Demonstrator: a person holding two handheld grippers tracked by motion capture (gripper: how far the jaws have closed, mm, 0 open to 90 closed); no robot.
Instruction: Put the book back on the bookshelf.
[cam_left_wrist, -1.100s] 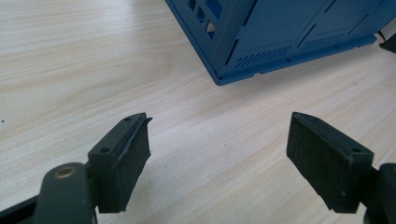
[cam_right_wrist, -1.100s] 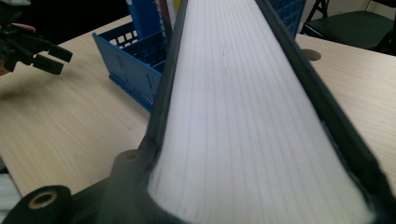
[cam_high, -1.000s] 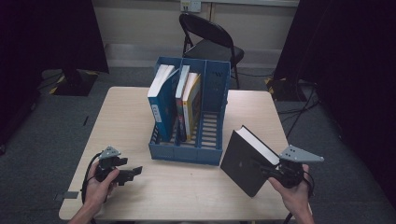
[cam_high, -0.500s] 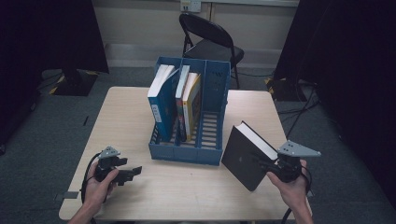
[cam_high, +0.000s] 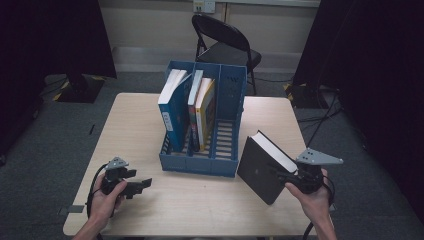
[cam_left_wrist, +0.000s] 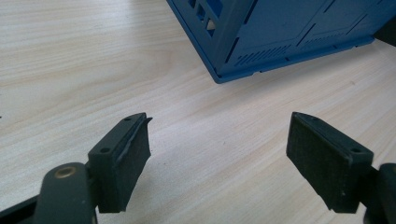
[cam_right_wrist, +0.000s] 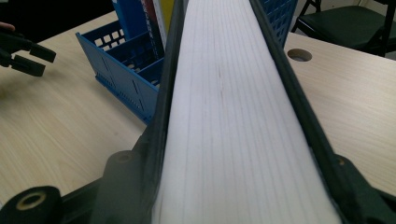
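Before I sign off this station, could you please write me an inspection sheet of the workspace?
Surface: pale wooden table, with a round hole near the rack.
Job's things: black book, tilted, beside the blue file rack; three books stand in the rack.
Clutter: nothing seen.
Grippers: right tongs grip the black book across its covers, though they have just been opening; left tongs open, nothing between them, above bare table.
Cables: one trails from the left tongs.
Surroundings: folding chair, dark curtains, grey floor.
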